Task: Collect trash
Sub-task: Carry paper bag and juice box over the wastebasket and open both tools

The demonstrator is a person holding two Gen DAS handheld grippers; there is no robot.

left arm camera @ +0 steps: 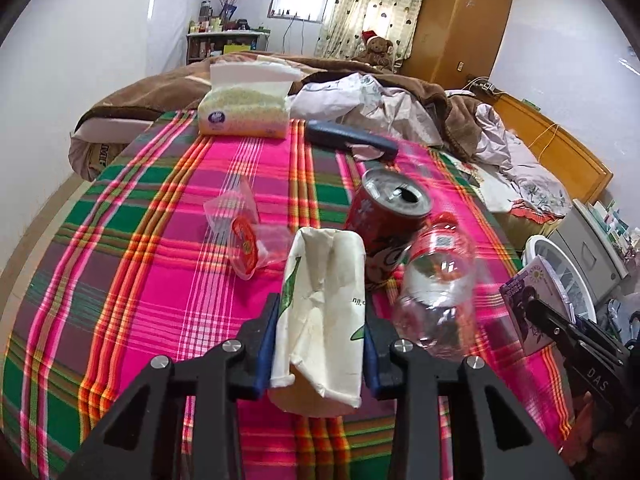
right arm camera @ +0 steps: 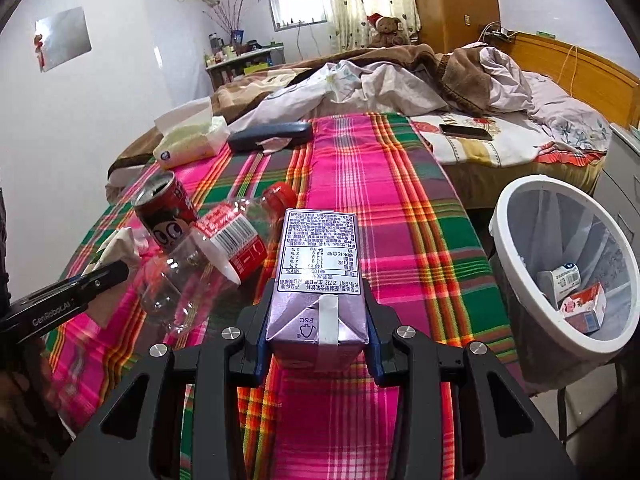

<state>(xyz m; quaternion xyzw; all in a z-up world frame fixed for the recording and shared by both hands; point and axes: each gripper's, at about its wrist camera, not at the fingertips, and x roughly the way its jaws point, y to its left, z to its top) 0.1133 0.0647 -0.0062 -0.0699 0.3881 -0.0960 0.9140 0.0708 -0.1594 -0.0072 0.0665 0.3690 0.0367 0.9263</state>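
Trash in my right grip: purple drink carton (right arm camera: pixel 320 280), clamped between the pads of my right gripper (right arm camera: pixel 320 336), held clear above the plaid cloth (right arm camera: pixel 400 240); its long axis runs straight ahead along my fingers, folded end toward me
Trash in my left grip: crumpled paper cup (left arm camera: pixel 324 312) with green print, squeezed flat between the pads of my left gripper (left arm camera: pixel 320 344), long axis also pointing away from me
Bin versus carton: white-rimmed trash basket (right arm camera: pixel 516 280) stands off the table edge, to the right of the carton and lower; I judge the coming move to be a swing right and down over its rim
Nearer hand: my right is clearly closer to the basket; the left has the whole table to cross
Already in the basket: a small white bottle (right arm camera: pixel 566 276) and a red-and-white box (right arm camera: pixel 584 304)
Left on the cloth, near: clear plastic bottle (right arm camera: pixel 208 256) with red label lying on its side, red can (right arm camera: pixel 166 208) upright just behind it, touching or nearly so
Further left: clear wrapper with a red lid (left arm camera: pixel 244 240)
Far end: tissue pack (left arm camera: pixel 244 112) and dark blue case (left arm camera: pixel 352 142), probably not trash
Hard to make out: basket floor is partly hidden by its near wall; cup's lower end is cut off behind my fingers; whether the can is empty, I cannot tell
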